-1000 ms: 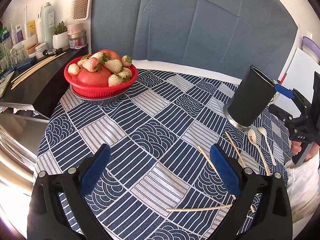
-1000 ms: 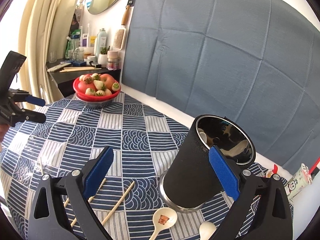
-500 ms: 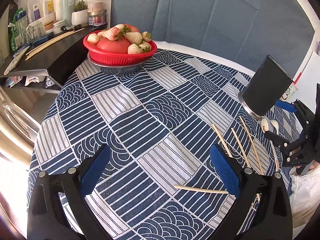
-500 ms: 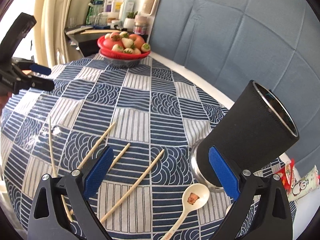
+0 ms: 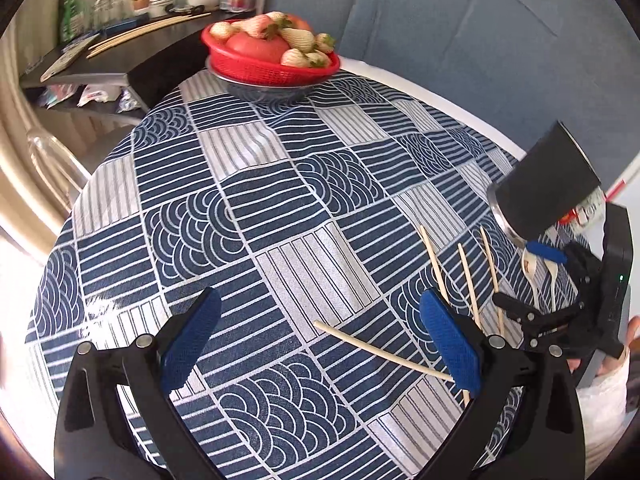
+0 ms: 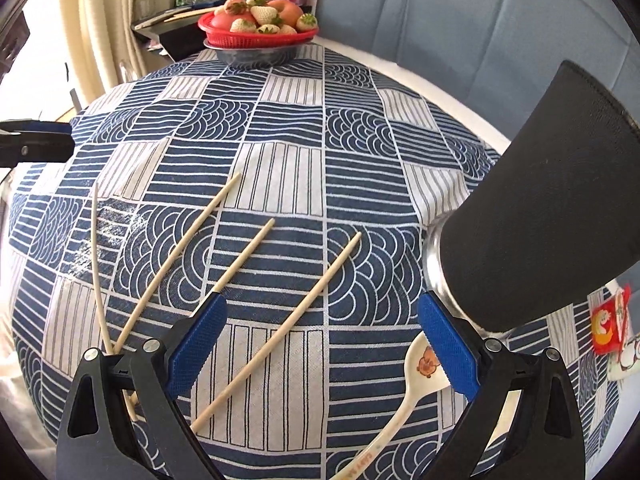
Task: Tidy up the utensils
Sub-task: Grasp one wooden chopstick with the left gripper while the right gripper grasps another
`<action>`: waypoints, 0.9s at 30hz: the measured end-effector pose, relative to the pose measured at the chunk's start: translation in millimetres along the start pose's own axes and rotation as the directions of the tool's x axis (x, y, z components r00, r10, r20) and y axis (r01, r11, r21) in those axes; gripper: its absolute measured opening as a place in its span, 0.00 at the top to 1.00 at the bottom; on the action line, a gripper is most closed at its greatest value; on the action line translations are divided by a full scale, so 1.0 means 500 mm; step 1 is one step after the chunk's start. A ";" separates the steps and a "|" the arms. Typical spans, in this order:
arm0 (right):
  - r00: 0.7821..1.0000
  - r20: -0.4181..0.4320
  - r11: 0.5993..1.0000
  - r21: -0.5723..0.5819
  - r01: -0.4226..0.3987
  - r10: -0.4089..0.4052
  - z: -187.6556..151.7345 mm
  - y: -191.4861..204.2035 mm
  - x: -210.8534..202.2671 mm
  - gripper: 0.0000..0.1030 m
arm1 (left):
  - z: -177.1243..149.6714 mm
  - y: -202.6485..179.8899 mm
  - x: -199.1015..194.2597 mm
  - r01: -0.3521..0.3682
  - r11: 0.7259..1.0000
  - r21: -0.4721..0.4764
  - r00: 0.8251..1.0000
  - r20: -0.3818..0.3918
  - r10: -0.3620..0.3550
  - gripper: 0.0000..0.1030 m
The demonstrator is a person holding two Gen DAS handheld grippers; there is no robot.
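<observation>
Your left gripper [image 5: 320, 344] hovers over the table [image 5: 280, 184] with its jaws spread wide and nothing between them. A single pale chopstick [image 5: 380, 350] lies crosswise just ahead of the jaws, its far end running under the right-hand blue pad [image 5: 450, 342]. Beyond that pad, three more chopsticks [image 5: 466, 276] lie roughly side by side, pointing away from you.

Your right gripper [image 6: 322, 344] also has its jaws spread and holds nothing. One chopstick [image 6: 280, 332] lies diagonally in the gap between the jaws, flat on the patterned cloth. Two others run past the left-hand pad, with the thin curved one beyond them. A white spoon [image 6: 404, 404] with a cartoon print lies just inside the right-hand jaw, its bowl partly hidden behind the pad. The black utensil holder [image 6: 532, 216] stands just ahead of that jaw, to its right. A red basket of fruit [image 6: 260, 28] sits well ahead of both grippers at the far edge.
</observation>
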State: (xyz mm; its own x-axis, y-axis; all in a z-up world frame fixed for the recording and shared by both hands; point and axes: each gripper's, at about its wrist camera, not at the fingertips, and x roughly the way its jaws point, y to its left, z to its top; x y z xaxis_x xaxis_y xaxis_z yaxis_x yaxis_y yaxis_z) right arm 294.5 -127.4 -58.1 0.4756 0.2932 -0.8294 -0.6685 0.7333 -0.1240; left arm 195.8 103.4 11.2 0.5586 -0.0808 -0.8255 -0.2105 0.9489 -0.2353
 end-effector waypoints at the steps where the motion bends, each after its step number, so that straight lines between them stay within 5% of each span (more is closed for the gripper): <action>1: 1.000 -0.010 1.000 0.005 -0.015 0.015 0.000 0.000 0.000 0.11 | -0.003 0.002 -0.002 -0.015 0.999 -0.032 1.000 -0.005 0.015 0.06; 10: 0.991 -0.131 0.999 0.031 -0.028 0.032 0.009 0.016 0.015 0.12 | -0.033 -0.018 0.018 -0.061 0.993 -0.098 0.993 -0.107 0.050 0.06; 19: 0.977 -0.187 0.992 0.085 -0.092 0.106 0.006 0.004 0.047 0.20 | -0.059 -0.034 0.062 -0.043 0.976 -0.213 0.980 -0.200 0.000 0.06; 27: 0.975 -0.188 0.992 0.052 -0.113 0.121 -0.003 0.004 0.042 0.21 | -0.064 -0.083 0.090 -0.186 0.980 -0.076 0.962 -0.216 0.166 0.11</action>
State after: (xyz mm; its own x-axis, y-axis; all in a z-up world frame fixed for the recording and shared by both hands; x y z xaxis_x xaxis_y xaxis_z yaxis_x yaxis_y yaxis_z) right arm 302.7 -120.7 -76.6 0.2755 0.2591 -0.9257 -0.6870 0.7267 -0.0011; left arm 203.7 50.8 -32.6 0.3291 0.0142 -0.9442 -0.3710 0.9214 -0.1155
